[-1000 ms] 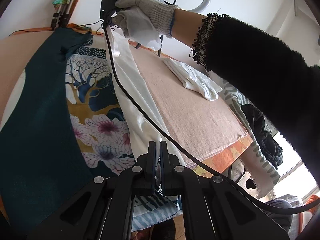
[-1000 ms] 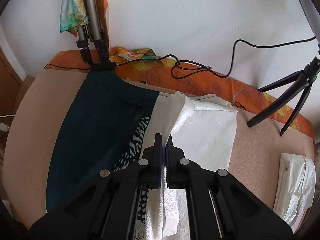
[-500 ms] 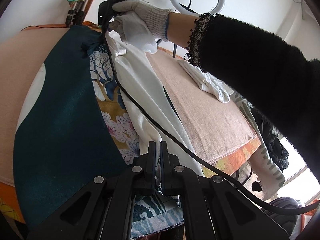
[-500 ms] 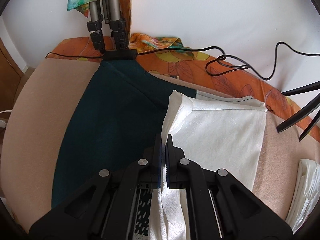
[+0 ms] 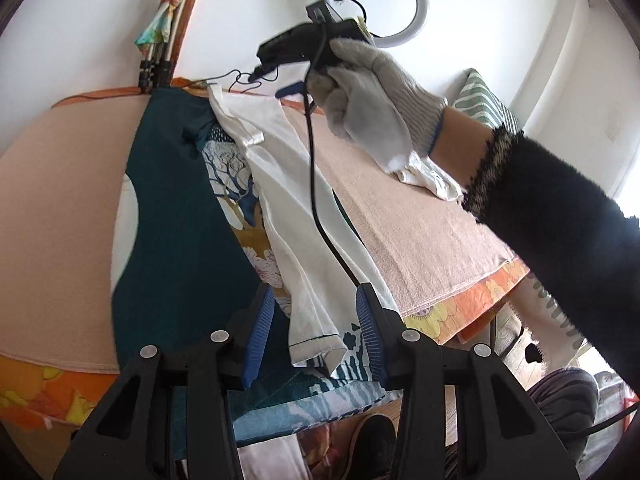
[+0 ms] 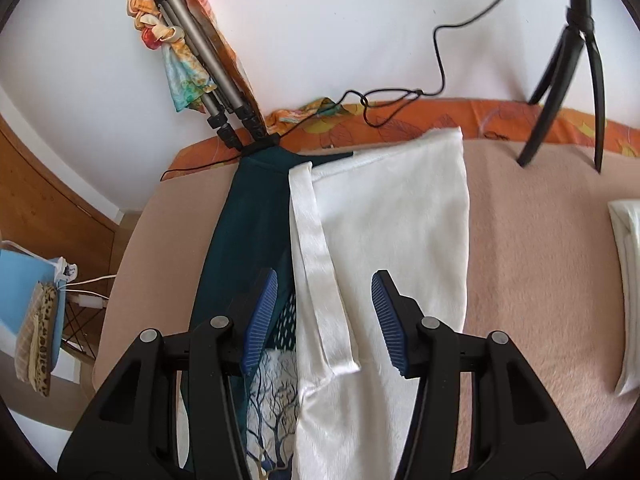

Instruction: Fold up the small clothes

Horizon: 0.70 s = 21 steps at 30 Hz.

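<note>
The white satin-like garment (image 6: 384,264), folded into a long strip, lies from the far edge to the near edge of the pink-blanketed surface (image 6: 532,280); it looks light, limp and slippery, best pinched at hem corners. Both the left tongs (image 5: 316,332) and right tongs (image 6: 324,320) hover spread apart, empty. No containers show.

Item count, both wrist views
Grippers: 2, left (image 5: 316,336), right (image 6: 326,324). White garments: 2, spread (image 6: 392,240), folded (image 6: 628,280). Tripods: 2, grey (image 6: 208,76), black (image 6: 576,76). Ring light (image 5: 376,4): 1.
</note>
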Each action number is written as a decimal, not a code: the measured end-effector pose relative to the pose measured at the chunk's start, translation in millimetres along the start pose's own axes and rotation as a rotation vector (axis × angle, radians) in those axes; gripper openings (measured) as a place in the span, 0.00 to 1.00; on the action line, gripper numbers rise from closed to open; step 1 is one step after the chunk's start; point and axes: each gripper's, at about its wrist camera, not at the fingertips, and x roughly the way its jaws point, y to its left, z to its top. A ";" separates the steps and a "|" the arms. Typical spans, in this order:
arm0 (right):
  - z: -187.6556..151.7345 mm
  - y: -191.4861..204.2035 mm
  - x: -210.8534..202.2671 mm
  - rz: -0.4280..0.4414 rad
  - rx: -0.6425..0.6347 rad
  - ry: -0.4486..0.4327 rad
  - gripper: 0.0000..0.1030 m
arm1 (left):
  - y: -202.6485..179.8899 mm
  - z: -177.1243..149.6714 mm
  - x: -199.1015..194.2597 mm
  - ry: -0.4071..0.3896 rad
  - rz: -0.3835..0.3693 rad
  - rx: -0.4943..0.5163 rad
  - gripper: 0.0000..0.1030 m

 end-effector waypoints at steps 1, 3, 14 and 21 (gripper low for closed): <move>-8.0 -3.4 -0.8 0.009 0.015 0.005 0.51 | 3.8 2.7 -6.9 0.000 0.000 0.012 0.40; -21.8 -7.9 0.9 0.025 0.042 0.014 0.51 | 14.0 9.1 -19.2 0.000 0.001 0.019 0.40; -39.3 1.0 52.6 -0.018 0.106 0.106 0.37 | 101.3 62.5 -55.7 -0.144 0.254 0.016 0.40; -38.1 39.4 21.9 0.246 0.015 0.053 0.37 | 128.0 66.9 -51.5 -0.153 0.265 -0.063 0.40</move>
